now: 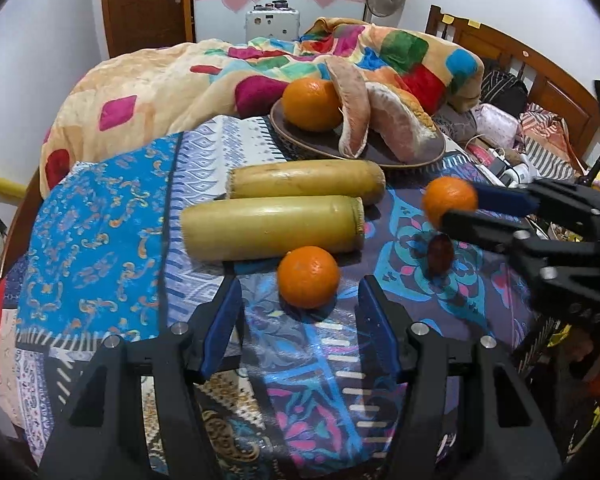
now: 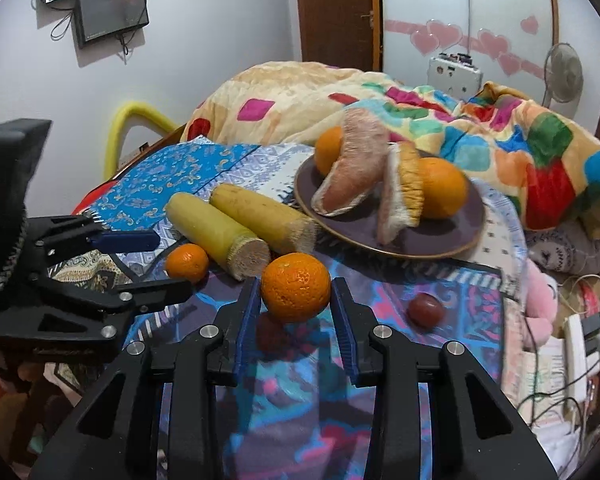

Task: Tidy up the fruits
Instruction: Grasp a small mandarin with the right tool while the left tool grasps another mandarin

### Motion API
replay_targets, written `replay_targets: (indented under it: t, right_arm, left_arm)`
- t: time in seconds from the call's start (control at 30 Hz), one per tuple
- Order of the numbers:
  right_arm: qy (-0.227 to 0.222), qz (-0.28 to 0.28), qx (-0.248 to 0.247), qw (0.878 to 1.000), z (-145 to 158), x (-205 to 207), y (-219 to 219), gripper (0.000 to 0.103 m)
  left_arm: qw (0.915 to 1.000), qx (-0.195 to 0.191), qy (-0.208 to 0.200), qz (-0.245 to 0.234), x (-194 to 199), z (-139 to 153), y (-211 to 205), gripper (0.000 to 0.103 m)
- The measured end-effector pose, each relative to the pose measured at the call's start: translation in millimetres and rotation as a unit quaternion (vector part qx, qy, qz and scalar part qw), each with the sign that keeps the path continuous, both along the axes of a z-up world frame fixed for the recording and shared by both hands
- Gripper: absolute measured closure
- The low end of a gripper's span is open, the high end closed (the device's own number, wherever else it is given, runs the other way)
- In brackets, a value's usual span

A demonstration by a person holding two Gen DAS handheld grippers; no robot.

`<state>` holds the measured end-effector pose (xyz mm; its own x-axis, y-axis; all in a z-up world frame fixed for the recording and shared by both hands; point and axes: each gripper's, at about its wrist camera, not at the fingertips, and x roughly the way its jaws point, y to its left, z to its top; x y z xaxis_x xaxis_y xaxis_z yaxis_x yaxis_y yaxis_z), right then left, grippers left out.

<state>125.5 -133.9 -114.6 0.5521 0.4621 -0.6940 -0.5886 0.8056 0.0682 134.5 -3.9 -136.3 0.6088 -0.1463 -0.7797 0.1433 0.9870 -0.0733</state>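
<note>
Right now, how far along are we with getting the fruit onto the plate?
Done: the plate holds two oranges and two pomelo wedges.
In hand: the right claw grips a third orange.
Left: a loose orange in front of the open left claw, two yellow stalks and a small red fruit on the cloth.

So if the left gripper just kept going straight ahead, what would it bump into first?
Probably the loose orange. It sits on the cloth just past the open fingers of the left gripper, roughly centred between them. Behind it lie two yellow stalks. Depth is hard to judge.
</note>
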Motion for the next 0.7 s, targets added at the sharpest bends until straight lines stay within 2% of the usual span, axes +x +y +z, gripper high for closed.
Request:
replay_targets:
  t: [0.07,0.2,0.47,0.7]
  right_arm:
    - [-0.002,-0.007,-0.001,1.000,0.7,-0.4,-7.3,0.070]
    - [-0.002,-0.026,0.001,1.000,1.2,2.0,-25.7,0.070]
    - [0.002,-0.056,0.012,0.998,0.1,11.6,-50.0,0.070]
    - [-0.007,-0.068,0.019,0.997,5.9,23.8,-58.7,0.070]
  left_arm:
    - [1.0000,-0.002,0.001,0.002,2.7,-2.4,-2.3,0.048]
    - [0.9999,-0.007,0.011,0.002,6.5,-7.7,-4.2,0.071]
    - [0.9999,-0.013,-0.001,-0.001,-0.1,1.7,-4.7,0.071]
    - [0.9991,-0.005,-0.042,-0.003,5.6,30.0,-10.7,0.071]
